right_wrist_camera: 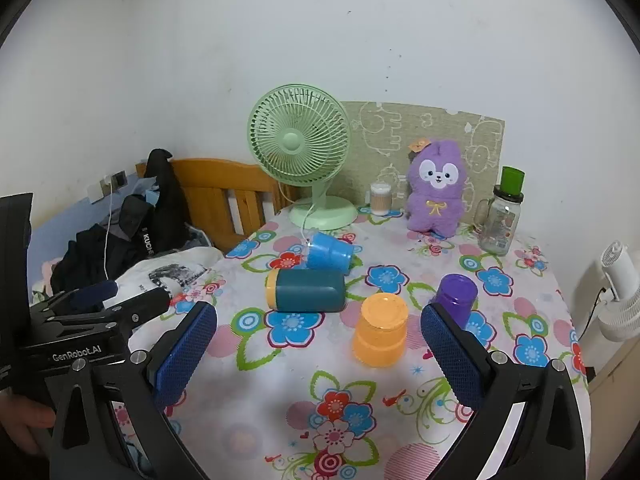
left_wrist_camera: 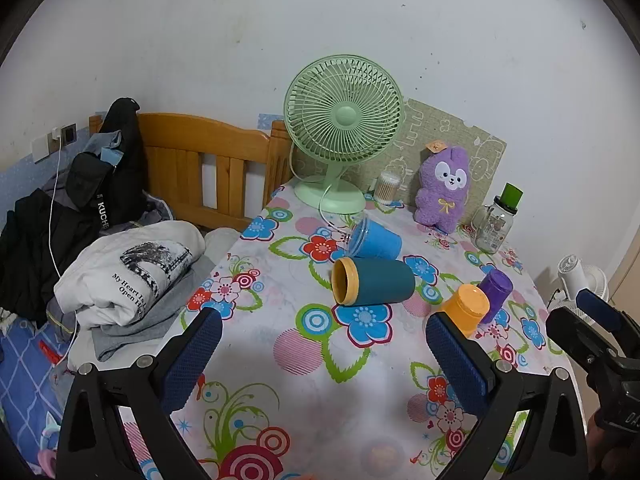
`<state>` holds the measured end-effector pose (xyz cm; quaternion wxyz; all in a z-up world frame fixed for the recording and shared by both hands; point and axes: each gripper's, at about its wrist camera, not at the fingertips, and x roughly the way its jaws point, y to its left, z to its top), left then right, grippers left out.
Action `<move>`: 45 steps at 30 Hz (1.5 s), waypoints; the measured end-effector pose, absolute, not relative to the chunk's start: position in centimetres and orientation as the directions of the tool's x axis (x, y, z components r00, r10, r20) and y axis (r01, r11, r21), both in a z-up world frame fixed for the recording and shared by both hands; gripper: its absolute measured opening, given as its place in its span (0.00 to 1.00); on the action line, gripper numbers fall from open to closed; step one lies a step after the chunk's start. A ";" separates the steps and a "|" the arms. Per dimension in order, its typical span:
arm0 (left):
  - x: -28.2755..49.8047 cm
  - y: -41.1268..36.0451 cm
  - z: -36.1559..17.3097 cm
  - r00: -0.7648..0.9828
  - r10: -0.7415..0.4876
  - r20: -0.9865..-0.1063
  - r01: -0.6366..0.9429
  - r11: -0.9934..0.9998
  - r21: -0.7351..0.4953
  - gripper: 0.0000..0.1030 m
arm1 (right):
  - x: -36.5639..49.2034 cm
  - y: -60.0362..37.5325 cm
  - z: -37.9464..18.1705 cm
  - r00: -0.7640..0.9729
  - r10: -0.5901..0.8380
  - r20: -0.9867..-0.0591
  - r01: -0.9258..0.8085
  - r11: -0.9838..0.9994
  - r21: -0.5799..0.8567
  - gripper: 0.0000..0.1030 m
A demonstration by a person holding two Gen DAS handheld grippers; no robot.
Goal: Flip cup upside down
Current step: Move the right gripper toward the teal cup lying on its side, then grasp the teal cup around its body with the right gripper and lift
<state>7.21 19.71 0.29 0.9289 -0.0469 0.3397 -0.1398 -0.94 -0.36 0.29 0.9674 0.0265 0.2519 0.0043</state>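
Both the left hand-held gripper (left_wrist_camera: 324, 354) and right hand-held gripper (right_wrist_camera: 318, 346) hung agape and empty above the surface (right_wrist_camera: 400, 420), where the teal cup (right_wrist_camera: 306, 290) lay sideways and might roll into the blue cup (right_wrist_camera: 330, 254) if nudged off-centre.
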 end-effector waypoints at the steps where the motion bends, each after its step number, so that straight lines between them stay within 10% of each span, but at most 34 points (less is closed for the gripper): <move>1: 7.2 19.7 0.3 0.730 -0.290 -0.618 0.227 0.957 -0.181 1.00 | -0.9 -0.3 0.3 0.873 0.021 -0.488 0.005 0.999 0.051 1.00; 45: 13.2 20.5 -3.9 0.643 -0.247 -0.725 0.157 0.969 -0.191 1.00 | 12.7 3.3 -3.1 0.694 0.073 -0.716 -0.335 0.913 -0.232 1.00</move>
